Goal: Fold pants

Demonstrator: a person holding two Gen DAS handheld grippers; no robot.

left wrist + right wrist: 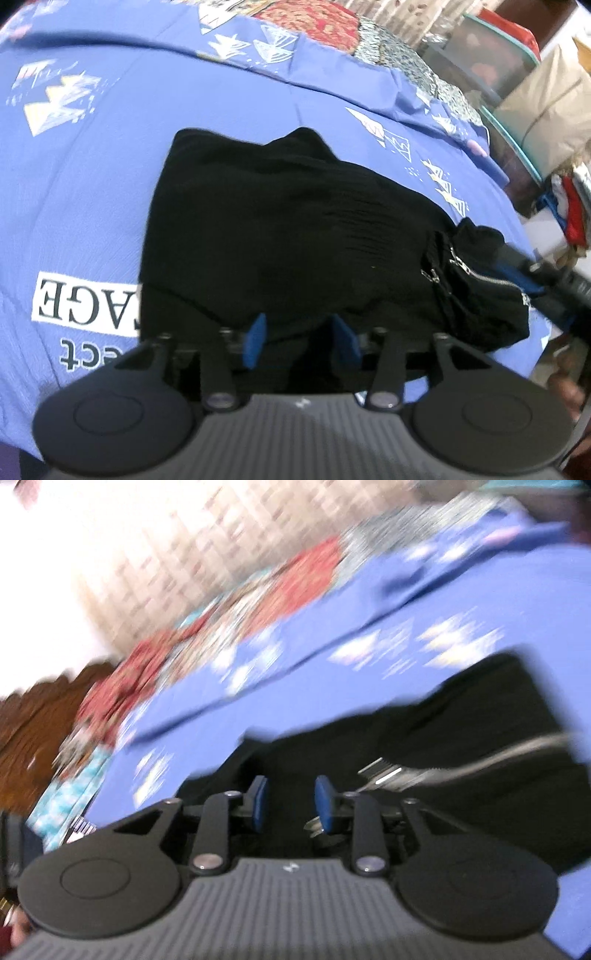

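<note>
The black pants [280,221] lie folded into a compact bundle on the blue printed bedsheet [92,177]. A silver zipper [480,275] shows on a pocket at the bundle's right end. My left gripper [300,338] hovers at the bundle's near edge, its blue pads [255,339] apart with only dark cloth seen beyond the gap. My right gripper [524,280] sits at the zipper end. In the blurred right wrist view the right gripper [291,805] stands open over the pants [461,720], the zipper [388,775] just to the right of its fingers.
The sheet carries white triangle prints and a white text label [85,302]. A red patchwork quilt [306,18] lies at the far side. Storage bins [491,62] and a beige bag [546,110] stand beyond the bed's right edge. A brown wooden headboard [40,720] is at left.
</note>
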